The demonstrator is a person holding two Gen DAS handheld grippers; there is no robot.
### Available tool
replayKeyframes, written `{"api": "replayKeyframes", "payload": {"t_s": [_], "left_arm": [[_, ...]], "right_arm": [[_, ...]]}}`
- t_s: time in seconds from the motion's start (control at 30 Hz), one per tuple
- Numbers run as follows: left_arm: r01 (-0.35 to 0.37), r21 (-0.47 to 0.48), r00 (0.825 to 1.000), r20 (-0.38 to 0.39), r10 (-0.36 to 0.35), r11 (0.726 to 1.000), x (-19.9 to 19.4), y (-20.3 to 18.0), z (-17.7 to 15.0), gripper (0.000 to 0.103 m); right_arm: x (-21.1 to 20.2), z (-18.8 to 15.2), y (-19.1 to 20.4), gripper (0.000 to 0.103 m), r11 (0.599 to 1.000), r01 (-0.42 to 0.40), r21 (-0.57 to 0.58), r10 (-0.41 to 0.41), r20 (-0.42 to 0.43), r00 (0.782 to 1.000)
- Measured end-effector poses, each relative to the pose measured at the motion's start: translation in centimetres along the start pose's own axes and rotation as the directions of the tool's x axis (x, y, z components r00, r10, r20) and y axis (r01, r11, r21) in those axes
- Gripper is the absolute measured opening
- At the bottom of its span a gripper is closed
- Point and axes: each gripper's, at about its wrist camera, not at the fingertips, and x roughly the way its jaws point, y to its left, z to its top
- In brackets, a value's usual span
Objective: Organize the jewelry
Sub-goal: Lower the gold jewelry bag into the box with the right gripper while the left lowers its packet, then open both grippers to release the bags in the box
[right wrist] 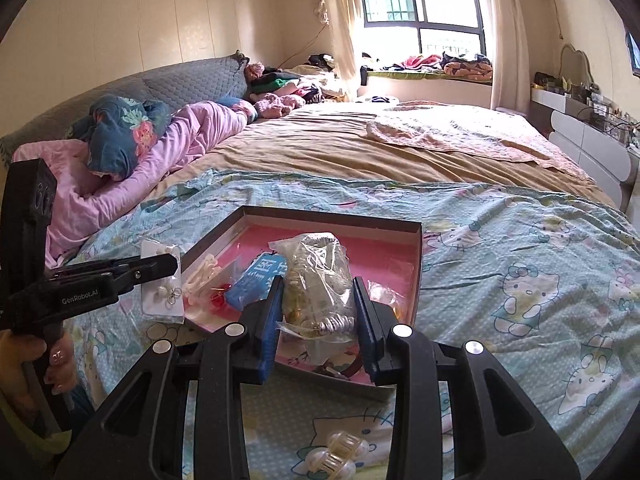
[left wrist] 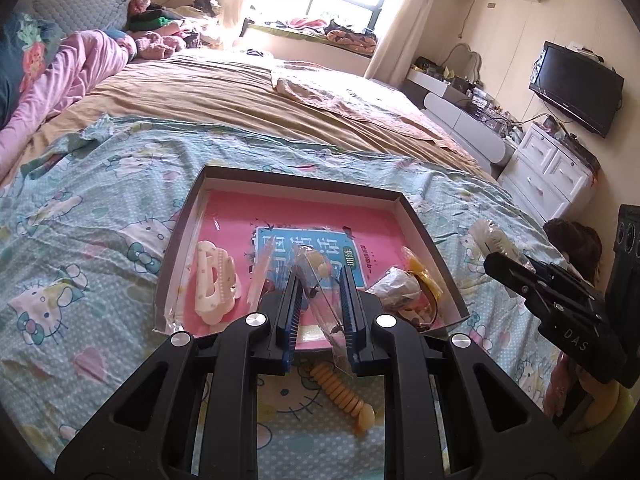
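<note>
A shallow box [left wrist: 430, 240] with a pink book inside lies on the bed; it also shows in the right wrist view [right wrist: 419, 268]. In it lie a white hair claw [left wrist: 214, 284] and small bagged pieces [left wrist: 394, 286]. My left gripper [left wrist: 320, 300] holds a clear packet of earrings [left wrist: 320, 280] between its jaws over the box's near edge. My right gripper [right wrist: 320, 312] is closed on a crinkled clear bag of jewelry [right wrist: 318, 280] above the box. The left gripper also shows in the right wrist view [right wrist: 160, 268], and the right one in the left wrist view [left wrist: 504, 264].
An orange coil bracelet [left wrist: 342, 394] lies on the Hello Kitty sheet under my left gripper. Two small clear hair claws [right wrist: 340, 452] lie under my right gripper. An earring card [right wrist: 166, 292] lies left of the box. Pillows and clothes lie at the bed's far side.
</note>
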Motion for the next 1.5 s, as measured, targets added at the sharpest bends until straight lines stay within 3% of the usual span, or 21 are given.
{"api": "replayKeyframes", "payload": {"t_s": [0.43,0.6,0.93,1.07,1.17,1.33,1.5], "left_arm": [[0.044,0.055,0.997,-0.066,-0.040,0.998,4.8,-0.8,0.1,0.012],[0.057,0.036,0.993,-0.109,-0.053,0.998,6.4,-0.2,-0.6,0.013],[0.067,0.026,0.990,-0.122,-0.064,0.997,7.5,1.0,-0.8,0.017],[0.049,0.016,0.992,-0.114,-0.047,0.999,7.5,1.6,-0.7,0.025],[0.016,0.019,0.995,-0.103,-0.014,1.000,7.2,1.9,-0.6,0.037],[-0.020,0.024,0.996,-0.090,0.022,1.000,6.7,2.3,-0.5,0.039],[-0.054,0.037,0.996,-0.064,0.056,0.998,5.8,2.4,-0.3,0.050]], "right_arm": [[2.9,-0.1,-1.9,0.032,0.998,0.056,0.009,-0.056,-0.035,0.998],[4.5,-0.2,-2.3,0.032,0.998,0.064,0.012,-0.063,-0.060,0.996],[7.6,-0.3,-2.1,0.032,0.998,0.060,0.001,-0.060,-0.114,0.992],[8.5,-0.4,-2.1,0.032,0.998,0.058,0.010,-0.056,-0.132,0.990],[9.0,-0.4,-2.2,0.032,0.998,0.055,0.018,-0.052,-0.142,0.988],[9.3,-0.6,-2.4,0.034,0.998,0.056,0.027,-0.052,-0.157,0.986],[8.9,-0.5,-2.2,0.039,0.998,0.051,0.024,-0.047,-0.143,0.989]]}}
